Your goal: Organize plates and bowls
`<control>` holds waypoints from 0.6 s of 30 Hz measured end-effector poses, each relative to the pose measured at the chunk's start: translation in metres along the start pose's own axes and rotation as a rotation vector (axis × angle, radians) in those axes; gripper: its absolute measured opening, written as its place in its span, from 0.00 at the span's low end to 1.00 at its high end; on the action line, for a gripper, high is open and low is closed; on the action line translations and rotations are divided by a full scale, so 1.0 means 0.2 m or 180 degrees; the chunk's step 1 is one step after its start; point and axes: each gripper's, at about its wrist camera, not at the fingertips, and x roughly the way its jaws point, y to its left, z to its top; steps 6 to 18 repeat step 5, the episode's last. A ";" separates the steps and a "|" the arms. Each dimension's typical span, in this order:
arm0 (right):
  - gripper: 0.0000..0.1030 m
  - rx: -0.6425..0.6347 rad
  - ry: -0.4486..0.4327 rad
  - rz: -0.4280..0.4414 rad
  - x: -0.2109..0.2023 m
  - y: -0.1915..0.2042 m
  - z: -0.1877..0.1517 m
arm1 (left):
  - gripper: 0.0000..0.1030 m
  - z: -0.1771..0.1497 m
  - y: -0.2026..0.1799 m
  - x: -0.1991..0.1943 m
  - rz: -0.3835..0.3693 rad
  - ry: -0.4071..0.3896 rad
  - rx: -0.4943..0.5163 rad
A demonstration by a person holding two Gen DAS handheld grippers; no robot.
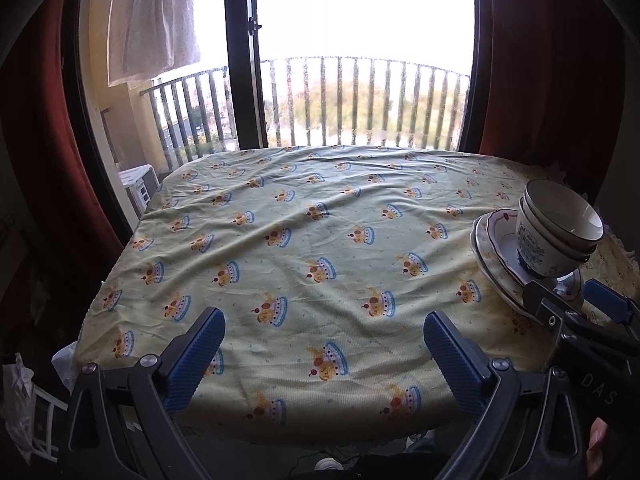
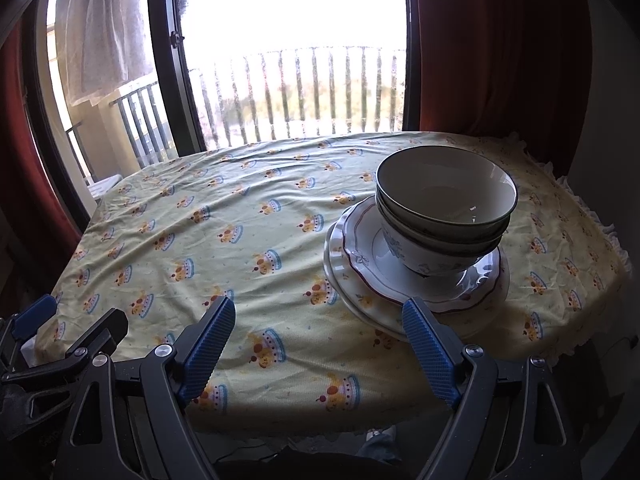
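Holding both tools low at the near edge of the table (image 2: 168, 240), I have nothing in either. My right gripper (image 2: 320, 344) stands spread wide, and its right fingertip lies just beside the near rim of the plates (image 2: 360, 248), which sit in the right half of the right wrist view. My left gripper (image 1: 324, 344) is equally wide apart over bare cloth; in its view the stack sits far off at the right edge, so the right hand is clearly nearer. The plates lie stacked flat, and nested bowls (image 2: 444, 208) stand upright on them, the top one empty. Everything looks gathered already; I judge little remains.
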 end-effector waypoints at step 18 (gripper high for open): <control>0.85 -0.0008 -0.0009 -0.0016 0.00 0.00 0.01 | 0.99 0.01 0.00 -0.01 -0.0003 -0.0015 0.0005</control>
